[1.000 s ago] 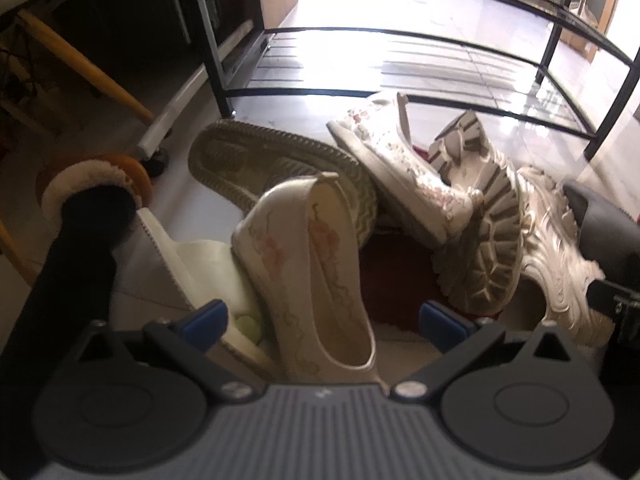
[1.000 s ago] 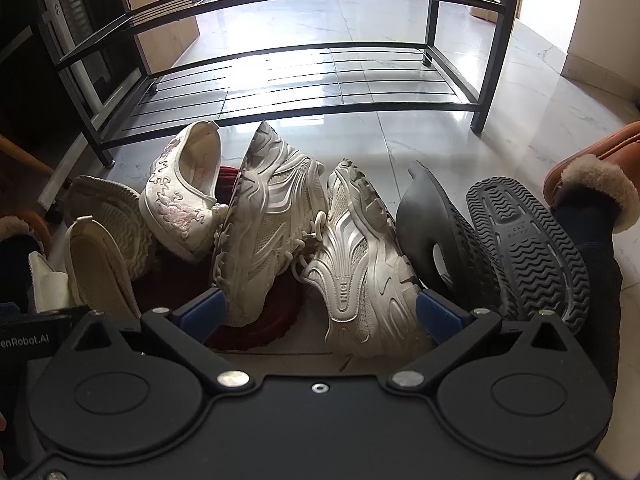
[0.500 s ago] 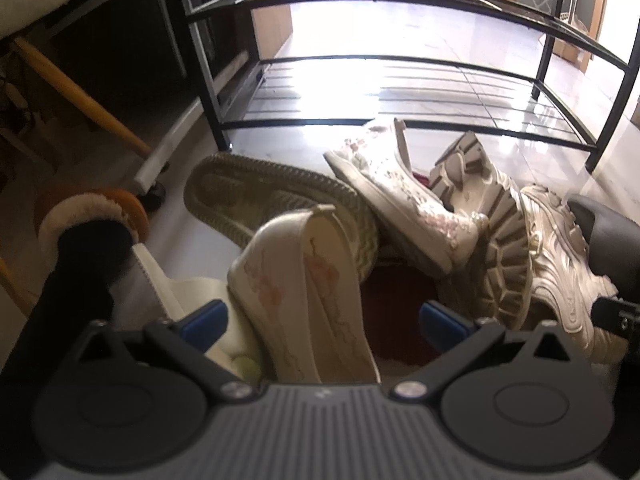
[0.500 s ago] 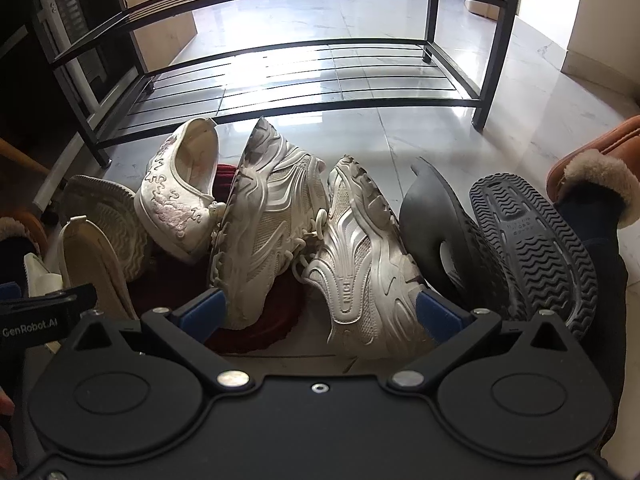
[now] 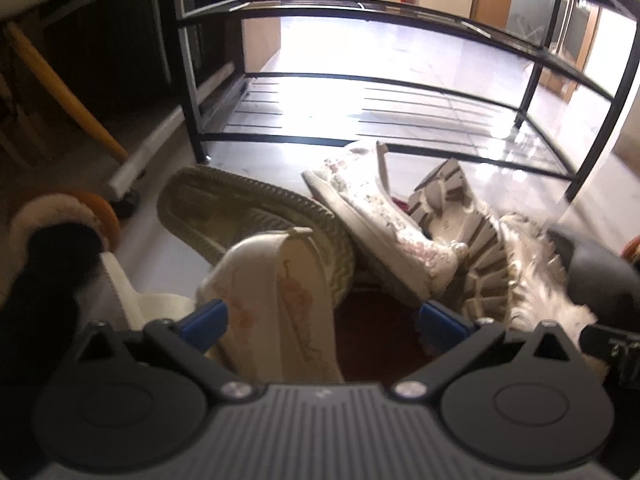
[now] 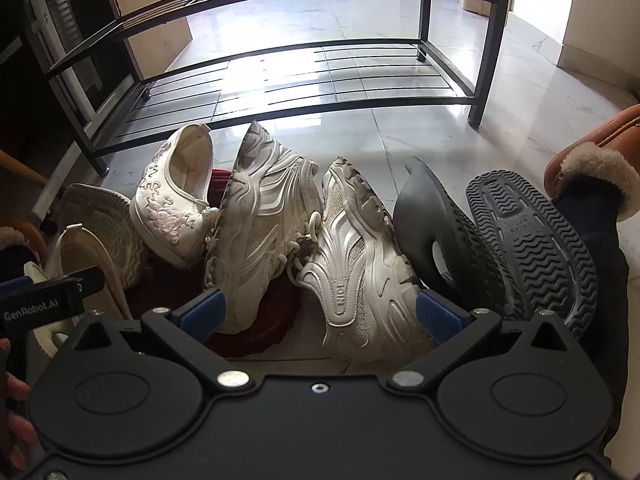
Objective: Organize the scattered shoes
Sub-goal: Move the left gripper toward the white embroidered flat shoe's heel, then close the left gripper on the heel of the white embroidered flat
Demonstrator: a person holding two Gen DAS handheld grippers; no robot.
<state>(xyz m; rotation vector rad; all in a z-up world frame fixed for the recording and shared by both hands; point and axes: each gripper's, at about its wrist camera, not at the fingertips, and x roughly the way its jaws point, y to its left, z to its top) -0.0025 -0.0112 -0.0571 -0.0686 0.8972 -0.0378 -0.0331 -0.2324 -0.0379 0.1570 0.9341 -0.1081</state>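
Note:
A heap of shoes lies on the floor before a black metal shoe rack (image 6: pixel 304 92), which also shows in the left wrist view (image 5: pixel 360 136). My left gripper (image 5: pixel 322 318) is open, its jaws either side of a cream embroidered flat (image 5: pixel 276 300) standing on edge. Beyond lie an upturned beige sole (image 5: pixel 240 216), a second embroidered flat (image 5: pixel 380 220) and a chunky white sneaker (image 5: pixel 468 236). My right gripper (image 6: pixel 318 310) is open above two white sneakers (image 6: pixel 260 232) (image 6: pixel 352 264). Two black clogs (image 6: pixel 436 236) (image 6: pixel 532 248) lie to their right.
Fur-lined brown boots stand at the left (image 5: pixel 60 220) and at the right (image 6: pixel 592 168). A dark red cloth (image 6: pixel 256 320) lies under the shoes. A yellow wooden chair leg (image 5: pixel 60 84) and a dark cabinet stand left of the rack. The floor is glossy tile (image 6: pixel 440 140).
The left gripper has drawn back and tilted up, so the rack shows more and the shoes sit lower in view. The right gripper has barely moved.

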